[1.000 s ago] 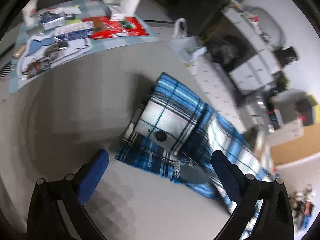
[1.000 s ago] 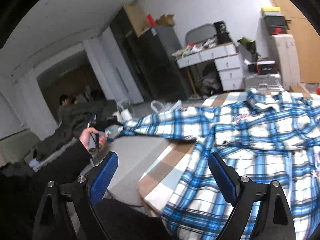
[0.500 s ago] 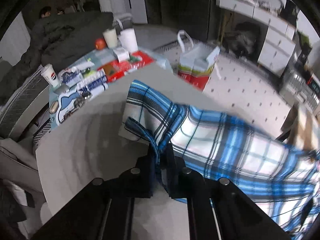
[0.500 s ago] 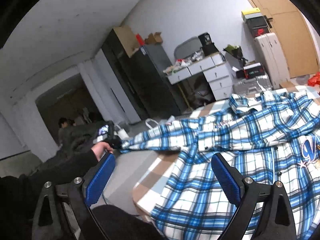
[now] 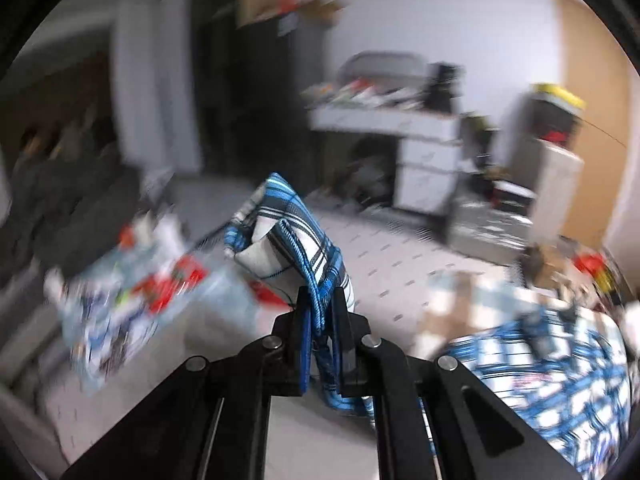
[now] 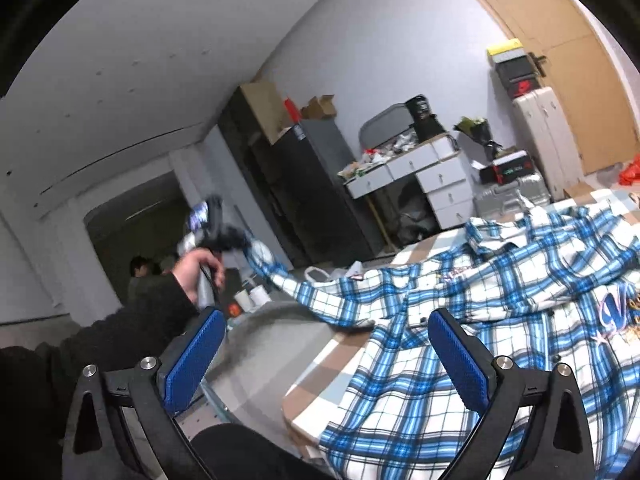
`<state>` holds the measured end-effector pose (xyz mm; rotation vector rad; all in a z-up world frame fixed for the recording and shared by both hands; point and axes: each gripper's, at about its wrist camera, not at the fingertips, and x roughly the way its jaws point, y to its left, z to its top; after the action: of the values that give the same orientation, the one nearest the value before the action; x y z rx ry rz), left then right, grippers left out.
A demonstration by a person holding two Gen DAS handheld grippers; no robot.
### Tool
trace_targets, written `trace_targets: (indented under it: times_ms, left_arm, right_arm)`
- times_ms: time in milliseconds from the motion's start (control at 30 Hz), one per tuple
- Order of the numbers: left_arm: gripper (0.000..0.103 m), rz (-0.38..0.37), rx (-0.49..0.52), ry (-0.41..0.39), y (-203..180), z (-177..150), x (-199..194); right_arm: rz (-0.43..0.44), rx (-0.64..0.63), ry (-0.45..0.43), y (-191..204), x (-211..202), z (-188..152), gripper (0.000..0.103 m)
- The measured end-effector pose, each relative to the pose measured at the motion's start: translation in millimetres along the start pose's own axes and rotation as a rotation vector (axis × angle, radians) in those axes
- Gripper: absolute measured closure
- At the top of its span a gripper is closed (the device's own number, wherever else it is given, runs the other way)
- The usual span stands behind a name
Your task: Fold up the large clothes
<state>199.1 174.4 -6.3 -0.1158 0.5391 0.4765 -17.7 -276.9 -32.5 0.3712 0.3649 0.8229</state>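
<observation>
A blue and white plaid shirt (image 6: 500, 320) lies spread on a checked table (image 6: 316, 384). My left gripper (image 5: 320, 300) is shut on the cuff of its sleeve (image 5: 280, 232), and the cuff stands up above the closed pads. In the right wrist view a hand (image 6: 200, 268) holds that left gripper (image 6: 224, 236) raised in the air. The sleeve (image 6: 304, 292) stretches from it down to the shirt. My right gripper (image 6: 326, 356) hovers near the shirt's left side. Its jaws are opening, and nothing is pressed between the blue pads (image 6: 460, 356).
A low grey table (image 5: 224, 320) with cups, packets and a red sheet stands to the left. Behind are a black cabinet (image 6: 304, 184), a white drawer desk (image 6: 432, 180), stacked boxes and a suitcase (image 6: 544, 148). Two people sit at the far left (image 6: 140, 272).
My left gripper went from open over the cuff to shut on it, then swung up and lifted the sleeve off the grey table. My right gripper's jaws widened a little.
</observation>
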Motion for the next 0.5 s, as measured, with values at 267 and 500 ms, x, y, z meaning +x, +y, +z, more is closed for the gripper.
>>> trace_targets:
  times_ms: [267, 500]
  left_arm:
    - [0.099, -0.462, 0.284, -0.065, -208, 5, -62]
    - [0.099, -0.727, 0.370, 0.197, -371, -61, -7]
  right_arm:
    - [-0.394, 0.103, 0.003, -41, -2, 1, 0.000]
    - [-0.600, 0.297, -0.314, -71, -85, 7, 0.000]
